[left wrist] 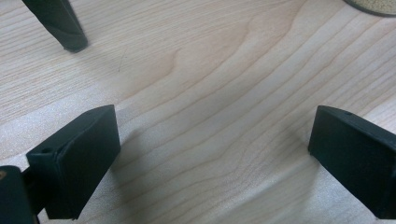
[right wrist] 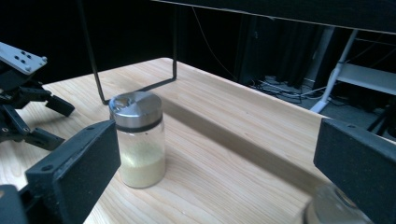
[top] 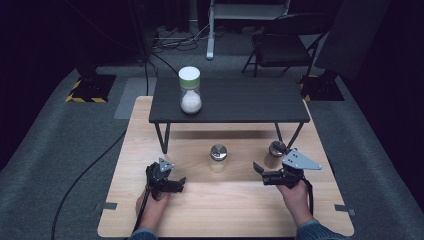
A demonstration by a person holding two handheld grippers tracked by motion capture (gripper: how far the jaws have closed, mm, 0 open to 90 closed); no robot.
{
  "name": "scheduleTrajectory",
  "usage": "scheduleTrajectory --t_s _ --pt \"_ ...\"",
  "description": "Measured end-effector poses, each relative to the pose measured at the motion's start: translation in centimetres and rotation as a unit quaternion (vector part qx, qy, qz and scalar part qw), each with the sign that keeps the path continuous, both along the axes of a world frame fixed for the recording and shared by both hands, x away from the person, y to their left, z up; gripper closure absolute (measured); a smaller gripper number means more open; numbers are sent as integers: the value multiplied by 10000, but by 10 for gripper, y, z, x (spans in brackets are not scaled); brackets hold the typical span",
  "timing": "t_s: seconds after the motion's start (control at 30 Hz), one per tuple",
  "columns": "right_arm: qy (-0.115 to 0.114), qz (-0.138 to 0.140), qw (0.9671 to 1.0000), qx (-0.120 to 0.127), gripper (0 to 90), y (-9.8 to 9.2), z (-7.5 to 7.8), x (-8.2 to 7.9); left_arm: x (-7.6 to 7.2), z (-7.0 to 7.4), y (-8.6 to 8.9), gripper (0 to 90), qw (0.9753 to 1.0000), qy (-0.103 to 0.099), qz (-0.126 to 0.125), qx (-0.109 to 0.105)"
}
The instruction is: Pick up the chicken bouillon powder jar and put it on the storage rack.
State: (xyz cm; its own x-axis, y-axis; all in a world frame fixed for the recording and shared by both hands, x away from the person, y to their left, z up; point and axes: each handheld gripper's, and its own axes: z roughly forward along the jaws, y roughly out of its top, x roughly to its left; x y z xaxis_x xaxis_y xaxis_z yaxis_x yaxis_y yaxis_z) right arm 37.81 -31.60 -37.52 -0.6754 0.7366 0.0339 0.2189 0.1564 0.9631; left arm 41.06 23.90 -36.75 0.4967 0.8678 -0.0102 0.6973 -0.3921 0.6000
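On the wooden board (top: pixel 225 200), between the two grippers, the middle shaker (top: pixel 218 158) stands upright, long axis vertical. The right gripper (top: pixel 260 172), jaws spread and empty, faces it; its own view reveals yellowish powder inside (right wrist: pixel 140 168). The second shaker (top: pixel 275 152) is largely hidden behind that gripper. The left gripper (top: pixel 179 184) rests released, holding nothing.

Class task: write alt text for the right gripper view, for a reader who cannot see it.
A small glass jar with a silver metal lid, partly filled with pale yellow powder, stands on a light wooden table between the right gripper's open black jaws. The left gripper sits at the far left, below a black shelf.
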Motion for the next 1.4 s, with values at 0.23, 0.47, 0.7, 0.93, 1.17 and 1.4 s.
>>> scheduleTrajectory --t_s 0.23,0.47,0.7,0.93,1.17,1.4 --pt "3 117 9999 39 1 10 -1 9 0 0 0 21 10000 -1 2 -3" --pt "72 308 9995 61 2 26 -2 22 0 0 -1 21 10000 -6 24 -7" --pt "144 458 9988 89 2 40 -3 32 0 0 -1 17 10000 13 10 -1" --pt "300 597 9977 67 6 62 -7 44 0 0 -1 12 10000 11 3 3" --pt "422 667 9969 -11 15 78 -13 53 0 0 -1 12 10000 11 2 4" --pt "563 741 9957 -15 23 87 -20 64 0 0 -1 12 10000 12 3 4"
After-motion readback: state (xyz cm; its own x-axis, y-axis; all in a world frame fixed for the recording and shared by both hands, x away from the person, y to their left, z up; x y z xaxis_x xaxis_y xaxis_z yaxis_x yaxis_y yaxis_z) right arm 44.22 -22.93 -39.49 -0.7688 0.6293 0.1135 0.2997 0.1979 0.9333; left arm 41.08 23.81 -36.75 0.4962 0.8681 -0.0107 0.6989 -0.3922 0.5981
